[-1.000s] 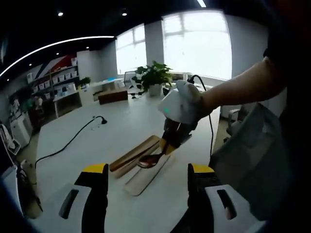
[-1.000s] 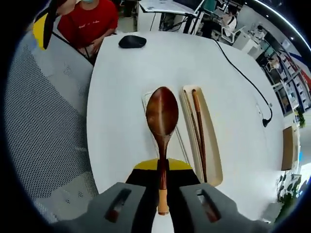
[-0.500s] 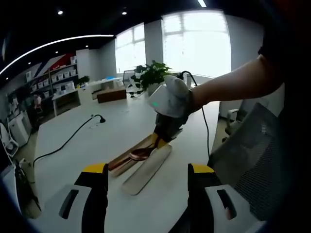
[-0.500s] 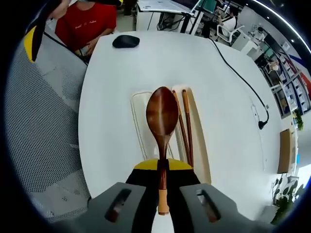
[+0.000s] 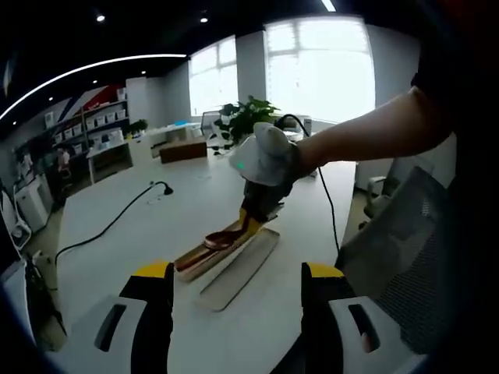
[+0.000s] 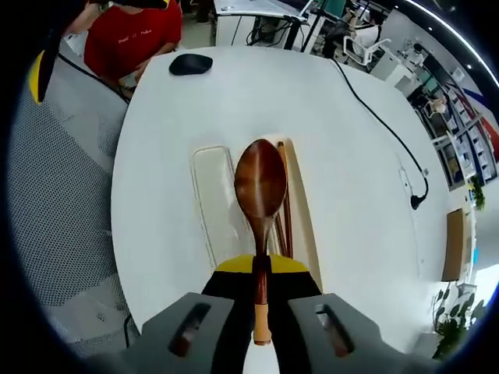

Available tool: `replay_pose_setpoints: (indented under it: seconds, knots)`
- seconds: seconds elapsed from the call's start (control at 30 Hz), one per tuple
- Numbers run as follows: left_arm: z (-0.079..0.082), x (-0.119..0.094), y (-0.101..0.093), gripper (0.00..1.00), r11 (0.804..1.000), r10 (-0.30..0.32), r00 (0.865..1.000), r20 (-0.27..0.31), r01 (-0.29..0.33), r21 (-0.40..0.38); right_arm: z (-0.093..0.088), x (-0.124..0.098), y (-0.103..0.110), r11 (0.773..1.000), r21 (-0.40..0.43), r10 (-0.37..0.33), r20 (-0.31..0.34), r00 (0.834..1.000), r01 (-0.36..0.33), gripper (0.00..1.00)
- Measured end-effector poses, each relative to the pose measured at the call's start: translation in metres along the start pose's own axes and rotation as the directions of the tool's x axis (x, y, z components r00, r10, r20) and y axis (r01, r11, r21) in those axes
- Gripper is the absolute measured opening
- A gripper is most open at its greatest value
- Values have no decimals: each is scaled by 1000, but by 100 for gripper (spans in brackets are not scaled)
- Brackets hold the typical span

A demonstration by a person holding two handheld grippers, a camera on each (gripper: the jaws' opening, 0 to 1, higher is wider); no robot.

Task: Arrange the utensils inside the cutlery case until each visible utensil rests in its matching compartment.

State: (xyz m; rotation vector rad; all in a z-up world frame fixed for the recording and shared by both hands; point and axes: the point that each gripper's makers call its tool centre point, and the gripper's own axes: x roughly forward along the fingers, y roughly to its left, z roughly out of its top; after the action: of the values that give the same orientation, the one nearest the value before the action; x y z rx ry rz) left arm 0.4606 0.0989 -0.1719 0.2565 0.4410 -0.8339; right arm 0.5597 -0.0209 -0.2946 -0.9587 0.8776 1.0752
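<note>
A glossy dark brown wooden spoon [image 6: 260, 189] with an oval bowl and a slim handle ending in a pale tip is clamped by the handle in the right hand-held gripper [image 6: 260, 312], whose grey jaws are closed on it over a yellow pad. In the right gripper view, the spoon's long axis runs straight away from the jaws, bowl outermost, and is seen above a long light wooden cutlery case [image 6: 300, 206] with rounded ends, in which a pair of thin dark brown chopsticks [image 6: 284, 204] lies lengthwise, roughly parallel to the spoon. Just beside the case a pale, rounded rectangular lid or tray [image 6: 215, 202] rests on the smooth white round-edged desk [image 6: 343, 148]. In the left gripper view, the spoon [image 5: 224, 238] is held bowl-down over the case [image 5: 204, 258] by the right hand-held gripper [image 5: 254, 212]. The left hand-held gripper [image 5: 238, 308], with black and yellow jaws, is spread wide with nothing between them. A black oval mouse [image 6: 191, 64] and a black cable [image 6: 382, 125] lie on the desk.
</note>
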Motion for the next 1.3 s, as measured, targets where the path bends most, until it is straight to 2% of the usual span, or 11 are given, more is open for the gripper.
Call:
replay_pose_setpoints:
  seconds: [0.47,0.9,1.3]
  knots:
    - [-5,3,1,68,1000,-9,1000,-19,8,-18,12,31,-25,998,-53,17,-39,999,-19,1]
    - [-11,4,-2,68,999,-24,999,-36,22,-41,9,53,-28,997,-63,44,-78,996,-49,1]
    - [-14,5,-3,68,999,-32,998,-52,30,-39,16,67,-28,994,-80,62,-86,994,-69,1]
